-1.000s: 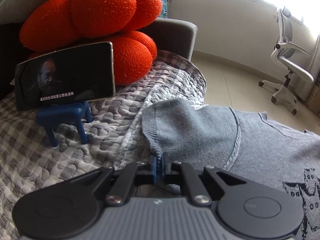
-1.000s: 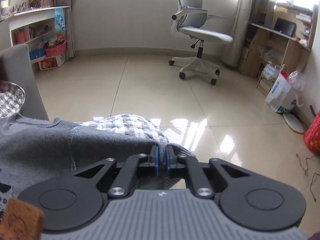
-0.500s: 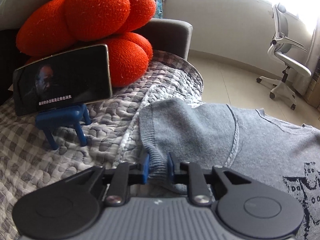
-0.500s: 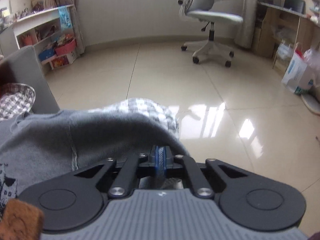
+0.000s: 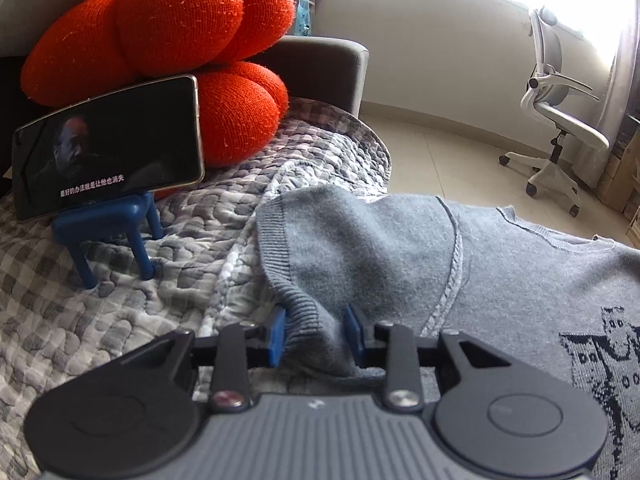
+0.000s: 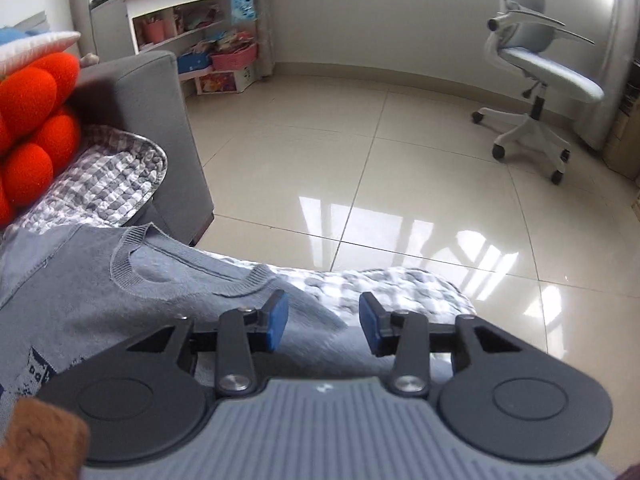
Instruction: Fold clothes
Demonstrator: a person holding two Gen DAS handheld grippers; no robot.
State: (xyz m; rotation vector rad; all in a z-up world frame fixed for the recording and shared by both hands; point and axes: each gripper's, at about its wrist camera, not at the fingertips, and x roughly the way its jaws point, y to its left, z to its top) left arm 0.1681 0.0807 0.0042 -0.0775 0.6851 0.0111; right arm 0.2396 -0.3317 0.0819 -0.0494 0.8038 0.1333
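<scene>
The grey knit sweater [image 5: 500, 272] is lying spread flat on the checkered quilt [image 5: 120, 312], neckline [image 6: 180, 276] sitting toward the quilt's floor-side edge. One ribbed sleeve cuff [image 5: 296, 300] is bunching up over the quilt, and a dark woven pattern [image 5: 600, 364] is showing on the front.

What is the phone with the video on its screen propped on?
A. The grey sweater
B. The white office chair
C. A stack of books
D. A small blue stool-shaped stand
D: in the left wrist view the phone leans back against the orange cushion with its lower edge resting on a small blue stool-shaped stand, which stands on the checked quilt.
</scene>
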